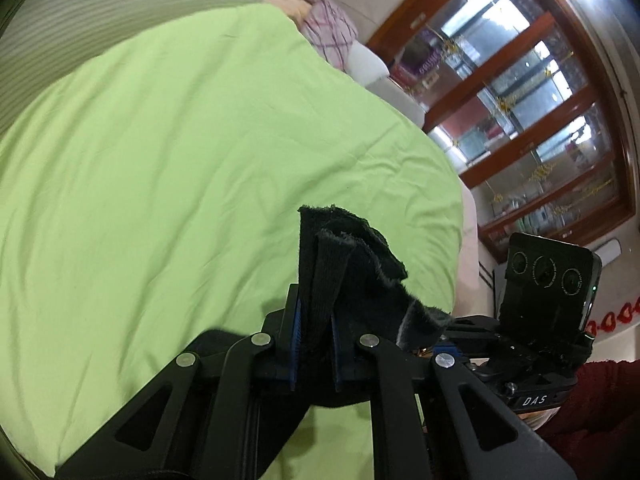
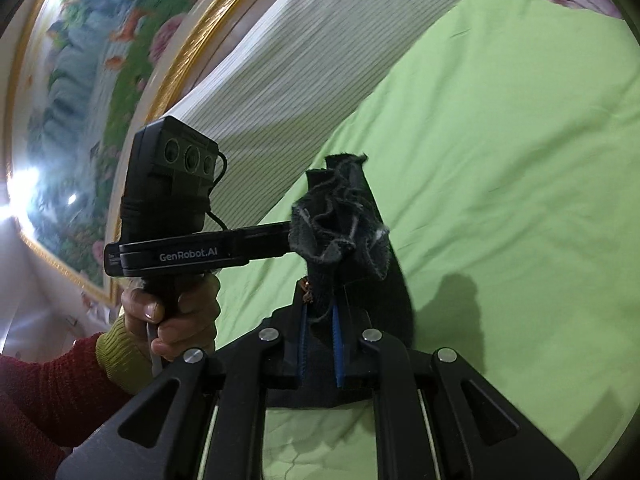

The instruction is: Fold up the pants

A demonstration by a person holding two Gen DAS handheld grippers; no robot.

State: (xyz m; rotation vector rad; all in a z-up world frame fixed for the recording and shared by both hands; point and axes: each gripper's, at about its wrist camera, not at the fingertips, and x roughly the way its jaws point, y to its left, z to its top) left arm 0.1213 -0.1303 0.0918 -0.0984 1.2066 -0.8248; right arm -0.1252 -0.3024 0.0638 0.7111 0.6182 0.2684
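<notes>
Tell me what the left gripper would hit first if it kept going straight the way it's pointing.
Probably the green bedsheet. The left gripper, shut on the black pants, angles down toward it, with nothing else visible ahead; depth is uncertain.

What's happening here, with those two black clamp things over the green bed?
A person is folding dark pants on a bed with a green sheet, using two hand-held grippers. The left gripper is shut on a bunched edge of the fabric, and the right gripper is shut on another bunch of it. Both clamped edges stand up above the sheet. In the right view, the person's hand grips the left tool's handle.
</notes>
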